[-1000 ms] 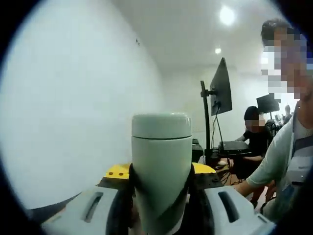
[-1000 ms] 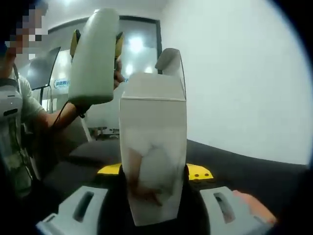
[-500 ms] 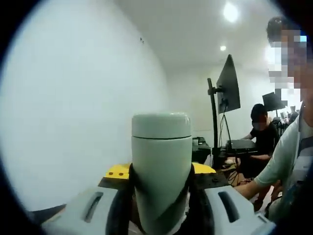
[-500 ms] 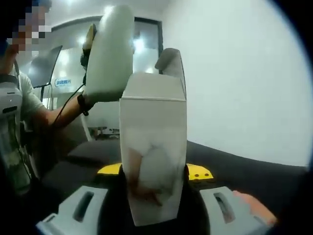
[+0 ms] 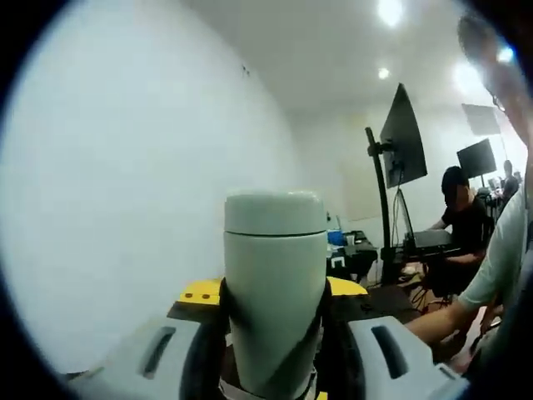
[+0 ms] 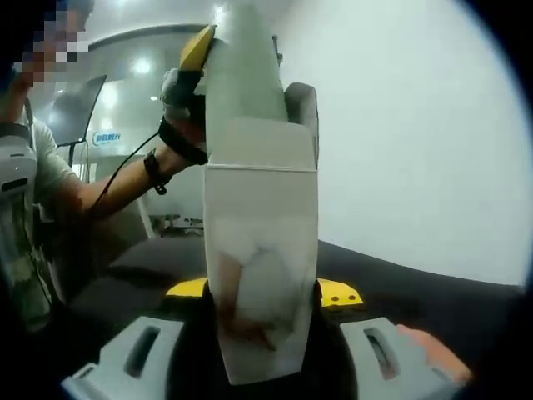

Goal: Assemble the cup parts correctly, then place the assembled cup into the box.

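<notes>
My left gripper (image 5: 271, 367) clamps pale green lidded steel cup (image 5: 275, 283); right gripper (image 6: 260, 354) clamps tall white carton box (image 6: 261, 267) (flap up). Cup directly above box mouth: misaligned descent may snag flap.

Pale grey two-jaw tools with yellow and black bodies, worked by a person in a light short-sleeved top.

Each tool, the left tool (image 5: 275, 367) and the right tool (image 6: 258, 367), has light grey slotted jaws at 5 and 7 o'clock, a black inner frame and yellow plates behind. In the right gripper view, the person's wrist (image 6: 156, 171) at 10 o'clock wears a dark band with a thin black cable trailing.
</notes>
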The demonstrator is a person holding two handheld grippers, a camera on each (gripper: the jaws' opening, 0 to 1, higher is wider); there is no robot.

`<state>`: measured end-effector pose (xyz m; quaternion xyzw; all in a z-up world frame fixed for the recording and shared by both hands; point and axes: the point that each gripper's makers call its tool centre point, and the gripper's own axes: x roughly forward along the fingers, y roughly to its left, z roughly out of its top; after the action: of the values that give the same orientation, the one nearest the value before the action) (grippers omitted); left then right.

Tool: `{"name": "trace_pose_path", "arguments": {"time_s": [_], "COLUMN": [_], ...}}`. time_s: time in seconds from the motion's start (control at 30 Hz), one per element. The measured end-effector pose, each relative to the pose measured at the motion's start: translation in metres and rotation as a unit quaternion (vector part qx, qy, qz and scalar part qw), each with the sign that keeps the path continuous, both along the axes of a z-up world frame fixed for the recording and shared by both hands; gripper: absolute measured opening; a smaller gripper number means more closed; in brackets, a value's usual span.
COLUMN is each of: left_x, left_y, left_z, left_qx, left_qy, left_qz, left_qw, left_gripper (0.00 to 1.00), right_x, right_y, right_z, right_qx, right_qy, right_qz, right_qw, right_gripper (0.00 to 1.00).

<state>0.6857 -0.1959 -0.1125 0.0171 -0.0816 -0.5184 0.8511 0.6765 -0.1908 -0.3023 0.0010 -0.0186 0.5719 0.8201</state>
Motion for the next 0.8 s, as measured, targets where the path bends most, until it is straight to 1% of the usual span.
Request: {"name": "trace_pose_path", "arguments": {"time_s": [0.17, 0.27, 0.37, 0.43, 0.5, 0.67, 0.8], "left_x": [-0.001, 0.000, 0.005, 0.005, 0.005, 0.006, 0.008], "left_y": [-0.005, -0.004, 0.000, 0.004, 0.008, 0.012, 0.011], "left_z": [-0.018, -0.030, -0.037, -0.036, -0.038, -0.055, -0.069], "left_qx": [0.007, 0.005, -0.005, -0.019, -0.034, -0.037, -0.032], "left_qy": [0.004, 0.005, 0.016, 0.014, 0.022, 0.020, 0.030], "left_qz": [-0.005, -0.003, -0.001, 0.001, -0.001, 0.002, -0.003], "left_qw": [1.0000, 1.0000, 0.9999, 0.9997, 0.9992, 0.9991, 0.9990], "left_gripper": [0.40, 0.40, 0.40, 0.40, 0.40, 0.40, 0.40], "right_x": [0.001, -0.001, -0.001, -0.001, -0.001, -0.002, 0.000], "right_y": [0.000, 0.001, 0.001, 0.002, 0.002, 0.005, 0.004], "right_z": [0.000, 0.000, 0.000, 0.000, 0.000, 0.001, 0.001], "right_qx": [0.001, 0.001, 0.001, 0.003, 0.004, 0.005, 0.003], "right_qy": [0.001, 0.000, 0.000, 0.001, 0.000, -0.003, -0.005], "right_qz": [-0.001, 0.000, -0.002, -0.004, -0.004, -0.007, -0.008], "right_qw": [1.0000, 1.0000, 1.0000, 1.0000, 1.0000, 1.0000, 1.0000], "right_gripper": [0.45, 0.45, 0.45, 0.45, 0.45, 0.45, 0.45]}}
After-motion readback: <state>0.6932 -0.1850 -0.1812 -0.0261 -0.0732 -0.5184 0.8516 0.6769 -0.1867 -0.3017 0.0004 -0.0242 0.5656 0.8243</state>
